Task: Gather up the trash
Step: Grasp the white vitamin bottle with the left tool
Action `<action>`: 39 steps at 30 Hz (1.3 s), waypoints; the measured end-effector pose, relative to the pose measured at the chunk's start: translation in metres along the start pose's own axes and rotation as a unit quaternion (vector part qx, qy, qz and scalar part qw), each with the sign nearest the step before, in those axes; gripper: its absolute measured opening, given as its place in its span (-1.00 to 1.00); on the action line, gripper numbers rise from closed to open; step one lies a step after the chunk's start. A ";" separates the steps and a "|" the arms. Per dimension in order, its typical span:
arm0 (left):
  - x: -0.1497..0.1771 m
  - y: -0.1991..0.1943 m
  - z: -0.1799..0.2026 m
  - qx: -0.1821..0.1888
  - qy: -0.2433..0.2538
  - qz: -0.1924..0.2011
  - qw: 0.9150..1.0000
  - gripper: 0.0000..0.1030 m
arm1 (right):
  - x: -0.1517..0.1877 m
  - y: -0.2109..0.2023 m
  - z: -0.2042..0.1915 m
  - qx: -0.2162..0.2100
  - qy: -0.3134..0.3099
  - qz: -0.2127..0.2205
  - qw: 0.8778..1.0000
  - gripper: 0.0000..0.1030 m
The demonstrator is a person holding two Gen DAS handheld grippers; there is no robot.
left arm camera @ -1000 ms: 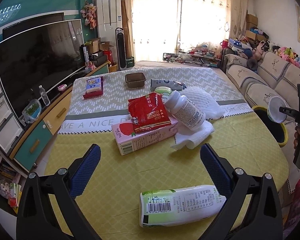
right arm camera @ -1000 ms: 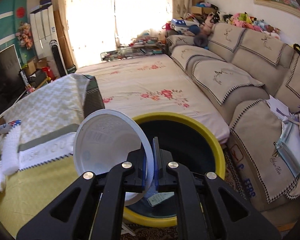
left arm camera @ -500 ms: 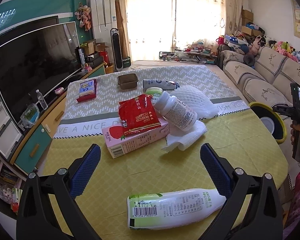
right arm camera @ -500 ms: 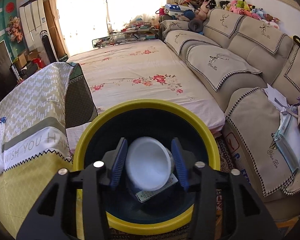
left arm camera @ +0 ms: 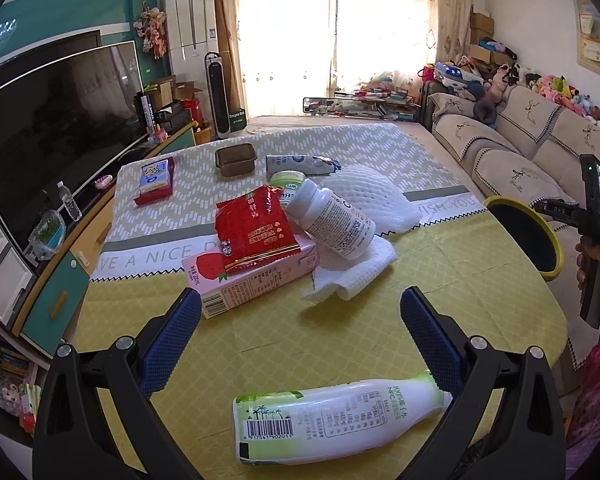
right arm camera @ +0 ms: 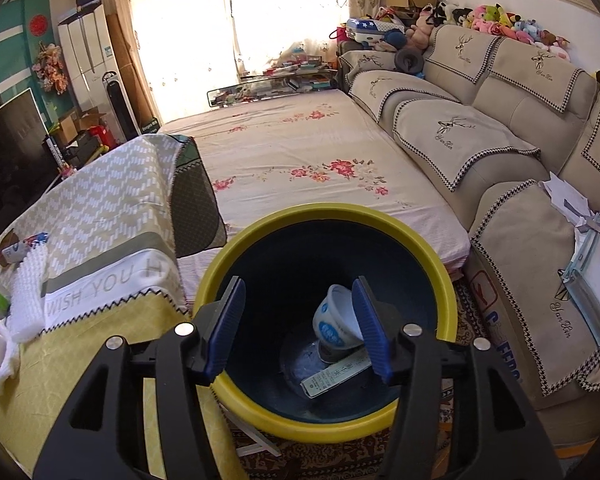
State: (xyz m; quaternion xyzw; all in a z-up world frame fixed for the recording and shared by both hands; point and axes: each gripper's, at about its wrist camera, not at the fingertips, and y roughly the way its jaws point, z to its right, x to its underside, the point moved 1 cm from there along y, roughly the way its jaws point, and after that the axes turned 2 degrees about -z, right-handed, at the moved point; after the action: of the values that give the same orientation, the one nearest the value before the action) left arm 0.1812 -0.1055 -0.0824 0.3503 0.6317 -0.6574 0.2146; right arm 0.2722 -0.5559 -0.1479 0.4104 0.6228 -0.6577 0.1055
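Observation:
My right gripper (right arm camera: pixel 298 322) is open and empty above the yellow-rimmed trash bin (right arm camera: pixel 324 216). A white paper cup (right arm camera: pixel 336 322) lies on its side at the bin's bottom beside a flat wrapper (right arm camera: pixel 334 372). My left gripper (left arm camera: pixel 300 334) is open and empty over the table's front. Just below it lies a white-and-green bottle (left arm camera: pixel 336 420). Further back are a pink strawberry carton (left arm camera: pixel 252 280) with a red snack bag (left arm camera: pixel 256 226) on it, a white pill bottle (left arm camera: pixel 332 218), a paper towel (left arm camera: pixel 352 276) and white foam netting (left arm camera: pixel 372 196).
A brown tray (left arm camera: pixel 236 158), a grey tube (left arm camera: pixel 300 164), a green-lidded cup (left arm camera: pixel 287 178) and a tissue pack (left arm camera: pixel 154 178) sit at the table's far end. The bin (left arm camera: pixel 526 240) stands off the table's right edge. A sofa (right arm camera: pixel 500 128) is on the right, a TV (left arm camera: pixel 48 120) on the left.
My right gripper opened and let go of the white cup, which dropped to the bottom of the bin. My left gripper drew back a little; the bottle now lies lower between its fingers.

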 end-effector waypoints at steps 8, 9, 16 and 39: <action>-0.018 0.022 0.020 0.039 0.047 -0.040 0.997 0.90 | 0.011 -0.012 -0.002 -0.020 0.002 0.001 1.000 0.13; -0.020 0.027 0.023 0.045 0.052 -0.048 0.996 0.90 | 0.011 -0.012 -0.002 -0.021 0.003 0.001 1.000 0.13; -0.030 0.065 0.052 0.064 0.112 -0.104 0.986 0.48 | 0.014 -0.010 -0.005 -0.032 0.003 -0.003 0.999 0.13; -0.076 0.139 0.058 -0.022 0.228 -0.108 0.967 0.75 | 0.018 0.010 -0.004 -0.049 0.006 -0.025 0.998 0.13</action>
State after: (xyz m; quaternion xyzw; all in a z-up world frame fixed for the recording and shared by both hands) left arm 0.3206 -0.1897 -0.1240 0.4159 0.7126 -0.5650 -0.0002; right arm 0.2690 -0.5472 -0.1668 0.3933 0.6650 -0.6261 0.1053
